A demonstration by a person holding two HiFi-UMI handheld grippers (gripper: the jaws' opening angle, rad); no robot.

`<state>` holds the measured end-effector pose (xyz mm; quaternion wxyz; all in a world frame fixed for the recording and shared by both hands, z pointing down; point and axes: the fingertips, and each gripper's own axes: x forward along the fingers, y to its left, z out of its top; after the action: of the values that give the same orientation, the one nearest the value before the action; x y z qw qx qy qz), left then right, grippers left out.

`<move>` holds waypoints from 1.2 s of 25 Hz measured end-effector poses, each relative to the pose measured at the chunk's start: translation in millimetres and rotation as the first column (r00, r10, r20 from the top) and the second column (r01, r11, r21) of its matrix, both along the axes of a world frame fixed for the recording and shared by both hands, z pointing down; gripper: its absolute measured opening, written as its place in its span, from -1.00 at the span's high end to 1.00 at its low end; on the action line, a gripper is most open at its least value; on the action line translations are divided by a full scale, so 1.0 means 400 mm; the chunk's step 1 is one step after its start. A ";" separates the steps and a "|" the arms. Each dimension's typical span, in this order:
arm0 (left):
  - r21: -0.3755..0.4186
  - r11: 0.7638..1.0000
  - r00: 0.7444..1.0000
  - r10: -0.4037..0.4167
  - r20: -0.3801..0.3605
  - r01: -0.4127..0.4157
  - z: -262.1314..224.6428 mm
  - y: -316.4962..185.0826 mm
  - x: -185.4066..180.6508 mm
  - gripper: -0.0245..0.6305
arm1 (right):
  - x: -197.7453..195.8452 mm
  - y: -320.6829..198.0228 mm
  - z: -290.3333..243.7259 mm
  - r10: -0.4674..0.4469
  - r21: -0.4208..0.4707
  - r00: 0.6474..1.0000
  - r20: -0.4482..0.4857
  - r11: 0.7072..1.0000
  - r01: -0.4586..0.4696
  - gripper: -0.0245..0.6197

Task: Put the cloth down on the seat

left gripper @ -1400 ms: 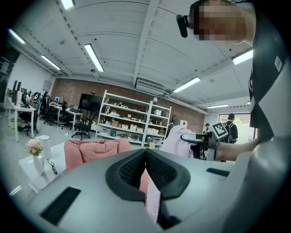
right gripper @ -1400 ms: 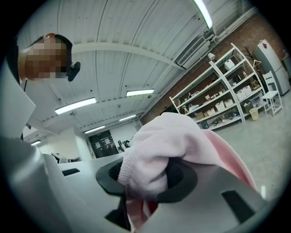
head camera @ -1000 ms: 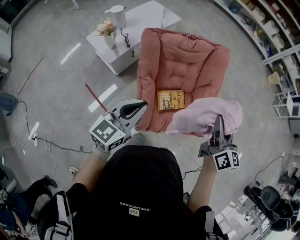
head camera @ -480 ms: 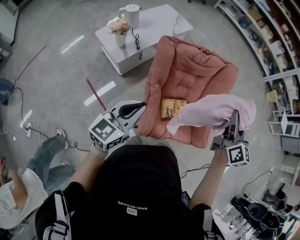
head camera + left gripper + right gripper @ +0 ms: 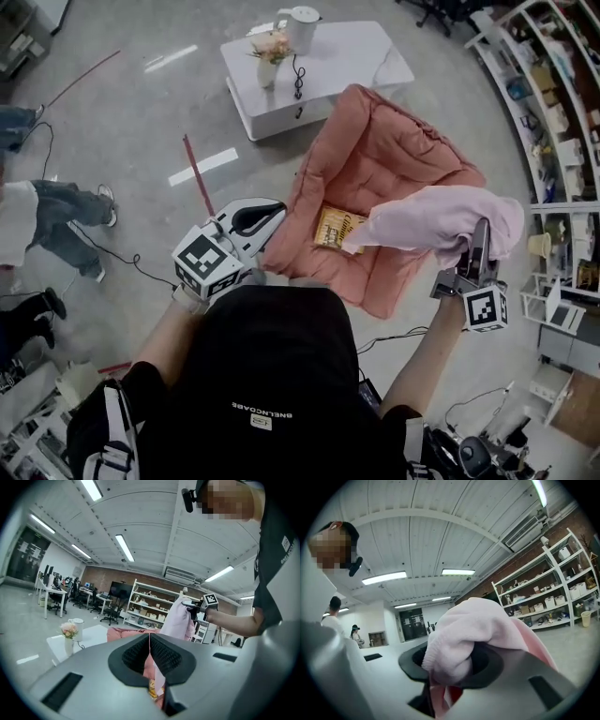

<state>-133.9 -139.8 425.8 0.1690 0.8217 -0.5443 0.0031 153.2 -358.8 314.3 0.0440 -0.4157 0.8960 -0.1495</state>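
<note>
Lifted higher than a second ago, over the salmon armchair (image 5: 394, 159), the pink cloth (image 5: 441, 217) hangs bunched in the right gripper (image 5: 481, 246). Its jaws are clamped on a fold, so lowering and release remain. The left gripper (image 5: 267, 214), closed and empty, hovers opposite. Between them, a yellow book (image 5: 337, 228) lies in the seat.
</note>
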 end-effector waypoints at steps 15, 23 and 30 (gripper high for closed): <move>-0.042 0.951 0.952 -0.305 0.030 0.306 0.019 0.023 -0.009 0.88 | -0.285 -0.201 0.168 -0.356 -0.121 0.932 -0.073 0.930 0.346 0.45; -0.056 0.895 0.896 -0.440 0.054 0.443 0.028 0.073 -0.056 0.88 | -0.469 -0.201 0.315 -0.503 -0.218 0.858 -0.108 0.854 0.473 0.45; -0.096 0.839 0.845 -0.531 0.072 0.535 0.057 0.111 -0.042 0.88 | -0.557 -0.200 0.453 -0.587 -0.295 0.800 -0.123 0.792 0.535 0.45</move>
<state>-150.9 -95.4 448.8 0.1975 0.6270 -0.7535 0.0038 -69.5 -438.7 495.4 -0.1482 -0.1449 0.9530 -0.2211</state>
